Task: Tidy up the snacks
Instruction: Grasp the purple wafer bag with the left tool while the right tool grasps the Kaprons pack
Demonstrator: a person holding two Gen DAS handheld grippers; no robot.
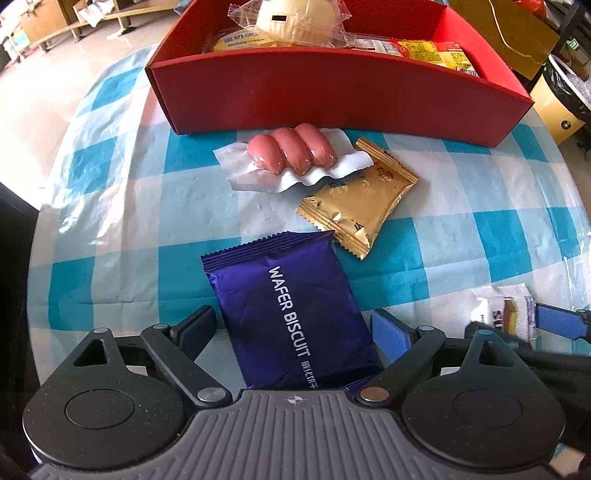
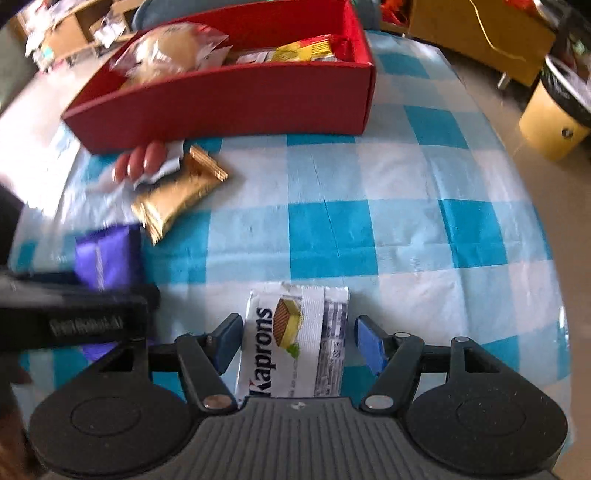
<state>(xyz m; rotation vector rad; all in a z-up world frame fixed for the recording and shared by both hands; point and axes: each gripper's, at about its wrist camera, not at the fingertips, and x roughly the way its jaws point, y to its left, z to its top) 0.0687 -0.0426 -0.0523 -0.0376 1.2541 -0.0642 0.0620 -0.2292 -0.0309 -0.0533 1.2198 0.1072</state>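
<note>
My left gripper (image 1: 295,328) points down at the table (image 1: 155,206), which wears a blue-and-white checked cloth. Its jaws stand wide, one on each side of the purple wafer biscuit packet (image 1: 291,310); the packet lies flat on the cloth between them, and I see a gap on both sides, so the pads do not press it.

My right gripper (image 2: 295,343) straddles the white Kaprons wafer packet (image 2: 295,339), which lies near the table's near edge. The left pad sits right at the packet's edge, the right pad stands a little clear of it. I cannot tell for sure whether the packet is pinched; it looks unheld.

Further in, toward the middle of the table, the gold foil packet (image 1: 360,205) lies just beyond the purple one, its corner close to it. The sealed pack of three pink sausages (image 1: 291,153) lies beside it, overlapping its upper end, just in front of the red box (image 1: 332,99). That box stands at the far side of the table and holds a wrapped round pastry (image 1: 295,18) and yellow packets (image 1: 432,51).
</note>
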